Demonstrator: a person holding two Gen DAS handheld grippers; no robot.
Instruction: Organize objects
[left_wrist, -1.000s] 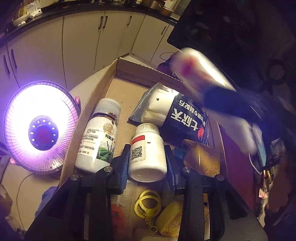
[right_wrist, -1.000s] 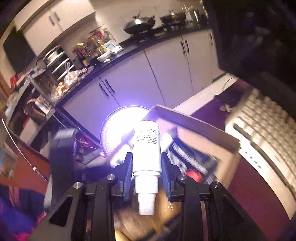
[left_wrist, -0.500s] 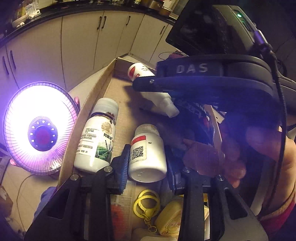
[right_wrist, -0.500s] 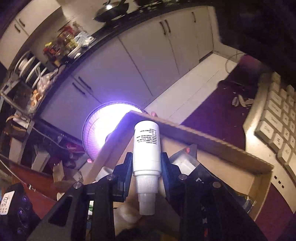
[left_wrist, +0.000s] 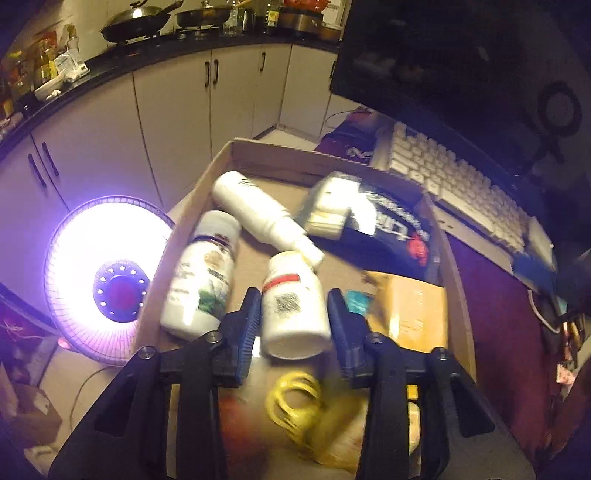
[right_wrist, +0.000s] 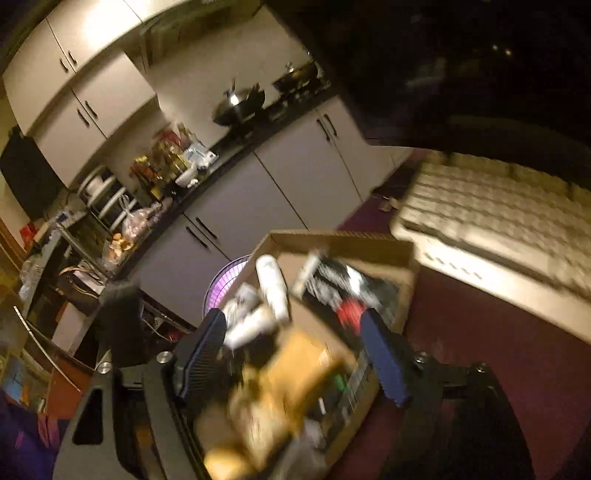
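A cardboard box (left_wrist: 255, 153) holds the objects. My left gripper (left_wrist: 293, 308) has its jaws either side of a white pill bottle with a red band (left_wrist: 295, 306) that lies in the box; small gaps show beside it. A white spray bottle (left_wrist: 264, 218) lies loose at the box's far end, next to a green-labelled bottle (left_wrist: 201, 273) and a dark foil pouch (left_wrist: 373, 218). My right gripper (right_wrist: 291, 328) is open and empty, above the box (right_wrist: 340, 238). The spray bottle (right_wrist: 273, 288) shows there too.
A glowing round heater (left_wrist: 107, 280) stands left of the box. A white keyboard (left_wrist: 458, 184) and a dark monitor (left_wrist: 461, 62) are at the right. A yellow key ring (left_wrist: 293, 402) and a brown packet (left_wrist: 410, 310) lie in the box. Kitchen cabinets (left_wrist: 177, 107) stand behind.
My right gripper has let go of the white spray bottle, which now lies in the box, and has pulled back and up. My left gripper has stayed around the pill bottle.
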